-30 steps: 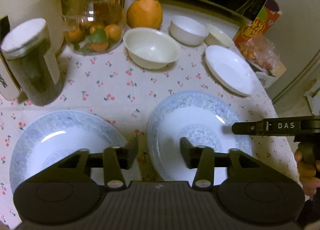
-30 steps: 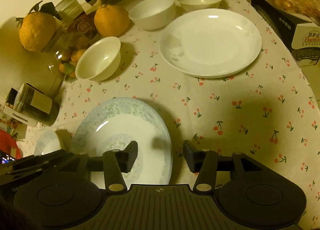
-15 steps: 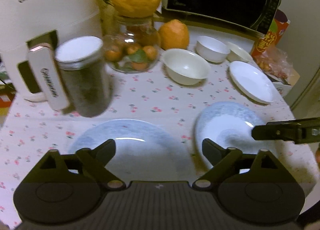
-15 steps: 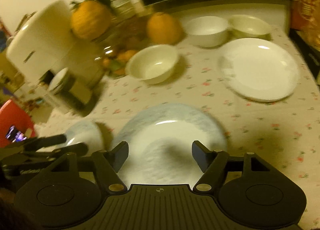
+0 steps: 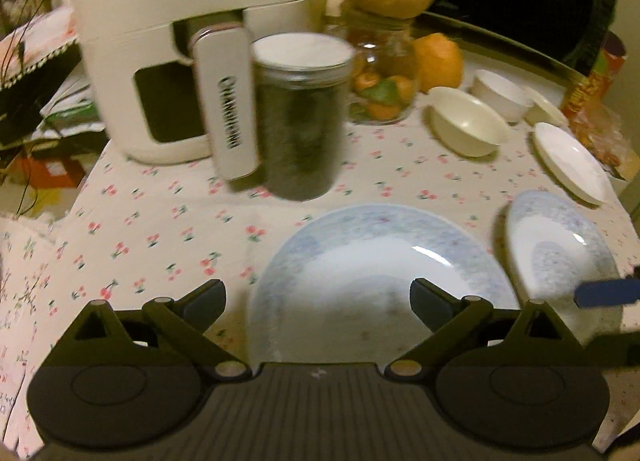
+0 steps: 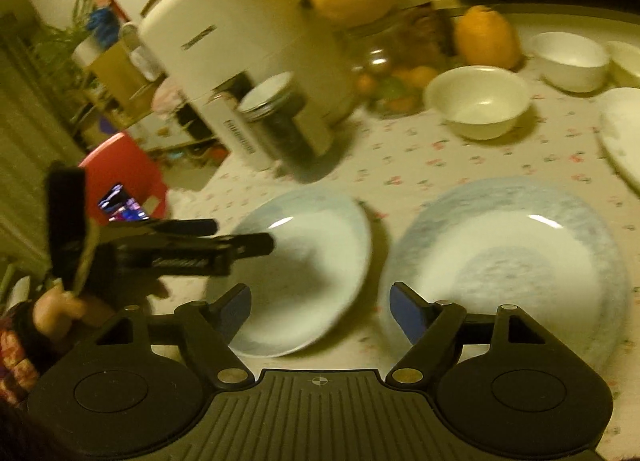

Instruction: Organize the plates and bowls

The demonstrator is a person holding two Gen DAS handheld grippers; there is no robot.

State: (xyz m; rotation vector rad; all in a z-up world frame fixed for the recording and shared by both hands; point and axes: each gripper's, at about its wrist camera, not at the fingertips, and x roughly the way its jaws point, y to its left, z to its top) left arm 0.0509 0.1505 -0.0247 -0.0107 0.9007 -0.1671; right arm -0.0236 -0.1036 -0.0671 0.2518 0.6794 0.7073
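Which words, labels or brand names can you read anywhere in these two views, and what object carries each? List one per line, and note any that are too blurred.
Vertical dark lettering on the handle of the white appliance: blurred, not legible.
Lettering on the appliance body in the right wrist view: too blurred.
Print on the colourful box: too small and blurred.
Nothing else carries readable text.

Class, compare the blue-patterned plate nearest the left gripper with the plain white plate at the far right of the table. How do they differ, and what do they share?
The blue-patterned plate has a blue decorated rim; the plain white plate shows no pattern. The blue-patterned plate looks larger, though it is closer to the camera. It lies near the table's front edge; the white plate lies farther back, beside the bowls. Both are round, empty and lie flat on the cherry-print tablecloth.
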